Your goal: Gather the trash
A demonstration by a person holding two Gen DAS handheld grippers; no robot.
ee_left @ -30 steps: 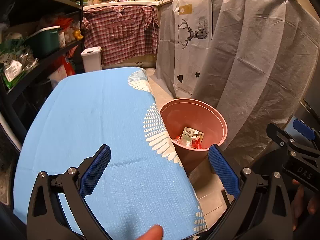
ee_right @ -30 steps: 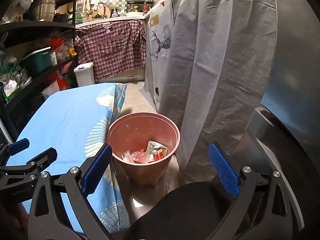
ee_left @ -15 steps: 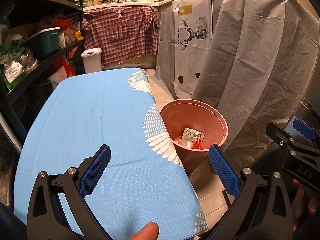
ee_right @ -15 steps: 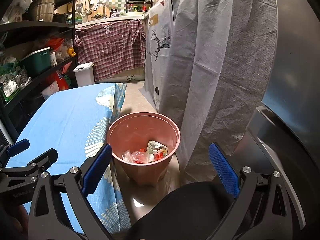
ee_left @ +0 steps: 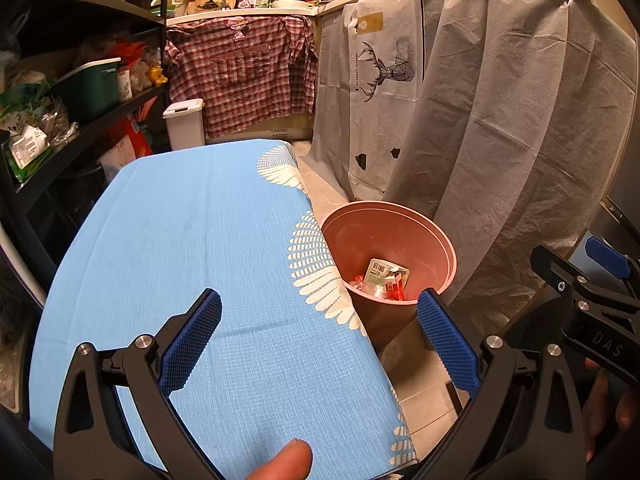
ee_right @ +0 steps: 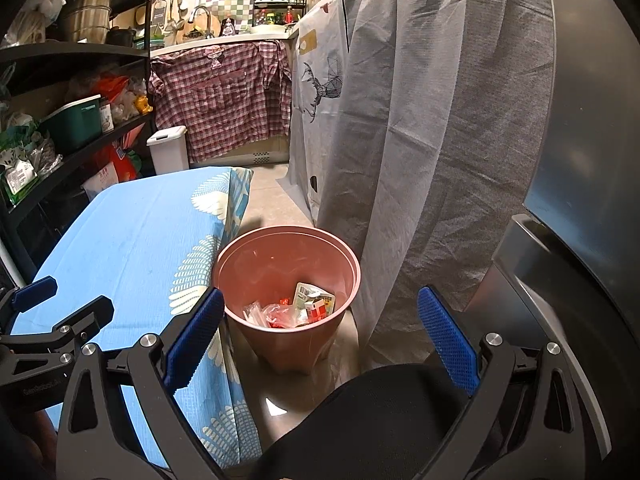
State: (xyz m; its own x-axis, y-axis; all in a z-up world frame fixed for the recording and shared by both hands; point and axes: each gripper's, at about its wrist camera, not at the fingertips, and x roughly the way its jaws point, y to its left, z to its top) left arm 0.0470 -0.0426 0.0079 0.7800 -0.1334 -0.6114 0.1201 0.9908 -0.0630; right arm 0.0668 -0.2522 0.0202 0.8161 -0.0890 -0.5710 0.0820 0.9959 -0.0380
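We've got both grippers spread wide and empty: left gripper point(ee_left: 318, 332) over the desk point(ee_left: 192, 240), right gripper point(ee_right: 318, 330) facing the upright bin point(ee_right: 286, 276) with trash point(ee_right: 296, 308) inside.

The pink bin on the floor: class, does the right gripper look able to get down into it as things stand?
Probably yes. The right gripper is open and empty, the pink bin stands just ahead of it with its mouth uncovered, and neither the blue tablecloth nor the grey curtain crosses that opening.
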